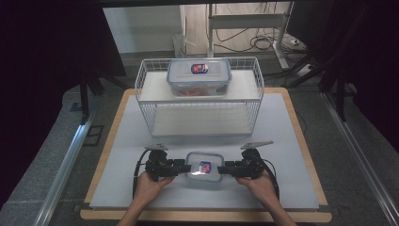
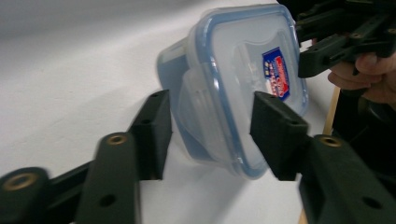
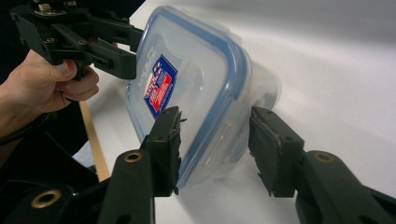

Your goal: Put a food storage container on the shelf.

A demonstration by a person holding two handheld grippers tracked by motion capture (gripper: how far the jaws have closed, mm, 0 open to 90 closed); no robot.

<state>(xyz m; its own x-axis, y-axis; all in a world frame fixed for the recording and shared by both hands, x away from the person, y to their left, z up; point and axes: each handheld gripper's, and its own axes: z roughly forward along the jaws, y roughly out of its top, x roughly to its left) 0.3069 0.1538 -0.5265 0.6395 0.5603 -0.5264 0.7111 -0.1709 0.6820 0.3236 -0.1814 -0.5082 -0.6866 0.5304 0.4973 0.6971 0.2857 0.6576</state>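
White tabletop [image 1: 141, 188]: both hand-held grippers level, clamping small container [image 1: 204, 166].

Overall light: dim, dark at both sides of the high view.
Brightest area: white table mat [image 1: 282, 141], evenly lit from above.
Glare: pale sheen on small box lid [image 1: 203, 168].
Shadows: soft, under shelf rack [image 1: 200, 94].
Blur: near jaws soft in both gripper views.
Sharpness: label [image 3: 159, 86] readable as colour only.

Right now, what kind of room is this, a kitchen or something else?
Probably a lab or test room, not a kitchen. The table is a plain work board with dark curtains around it, loose cables lie on the floor behind, and a wire rack and food box look staged for practice.
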